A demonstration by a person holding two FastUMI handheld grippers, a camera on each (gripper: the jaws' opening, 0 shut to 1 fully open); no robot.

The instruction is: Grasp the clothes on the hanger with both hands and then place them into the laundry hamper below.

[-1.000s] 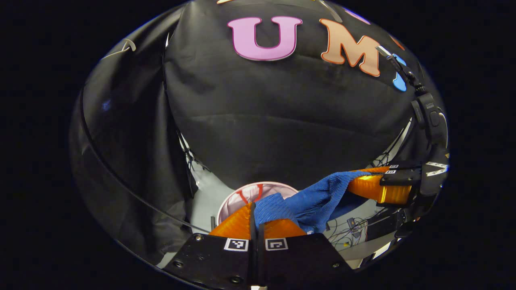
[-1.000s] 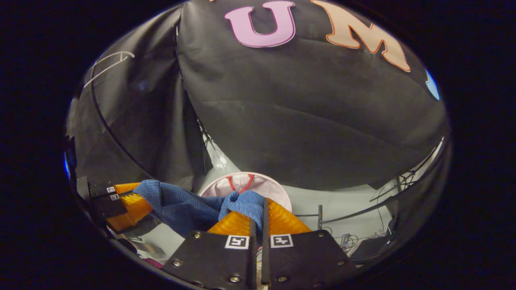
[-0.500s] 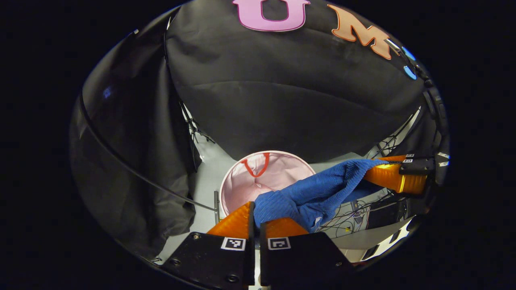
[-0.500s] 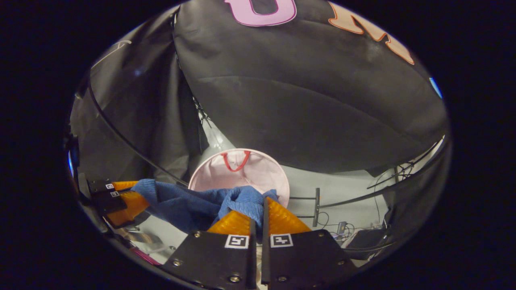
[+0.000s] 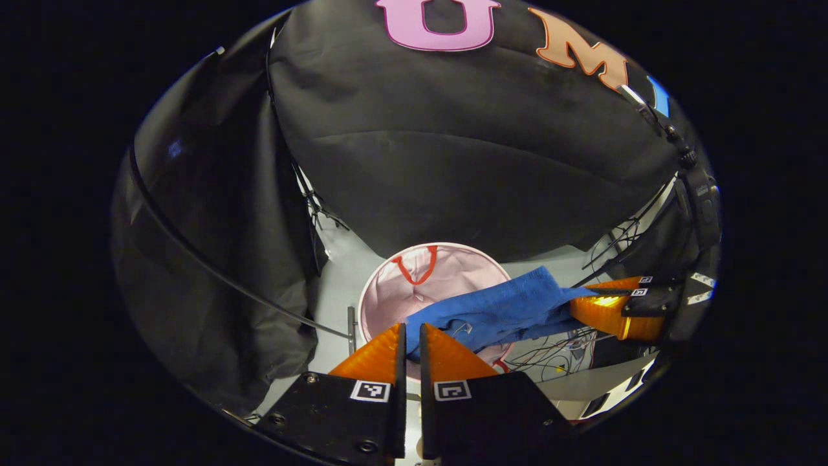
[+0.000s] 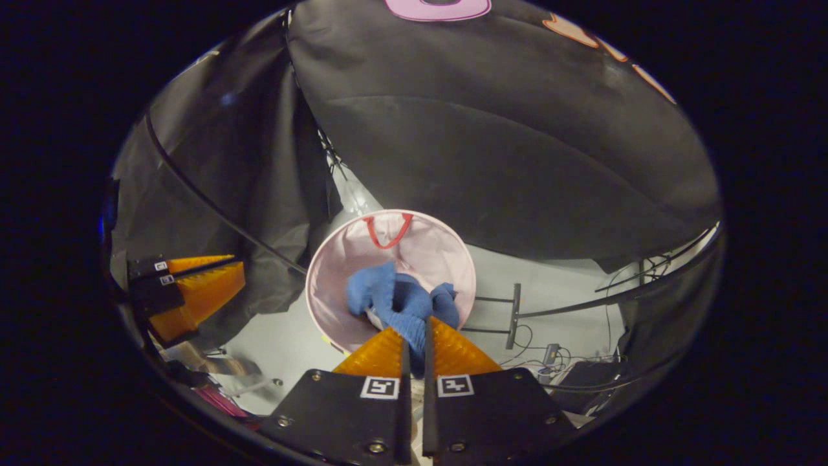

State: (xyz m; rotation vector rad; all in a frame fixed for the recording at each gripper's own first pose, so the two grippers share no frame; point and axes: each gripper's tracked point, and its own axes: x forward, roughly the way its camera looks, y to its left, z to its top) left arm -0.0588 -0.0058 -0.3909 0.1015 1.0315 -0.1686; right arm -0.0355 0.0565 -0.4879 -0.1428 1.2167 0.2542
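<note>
A blue knitted garment (image 6: 394, 301) hangs bunched from my right gripper (image 6: 414, 327), which is shut on it right above the round pink hamper (image 6: 427, 246) with a red handle. In the left gripper view the garment (image 5: 498, 310) stretches from the right gripper (image 5: 572, 303) across the hamper (image 5: 394, 291) toward my left gripper (image 5: 412, 327). The left fingers stand slightly apart with no cloth between them. The right gripper view shows the left gripper (image 6: 238, 261) off to the left with nothing in it.
The hamper stands on a pale grey floor against the black cloth wall. A thin dark rail (image 5: 213, 278) curves across the left side. A short metal post (image 6: 514, 317) and loose cables with a dark box (image 6: 582, 388) lie to the hamper's right.
Both grippers tipped down over the hamper. The left gripper let go of its end of the garment, which now hangs from the right gripper alone and droops into the hamper.
</note>
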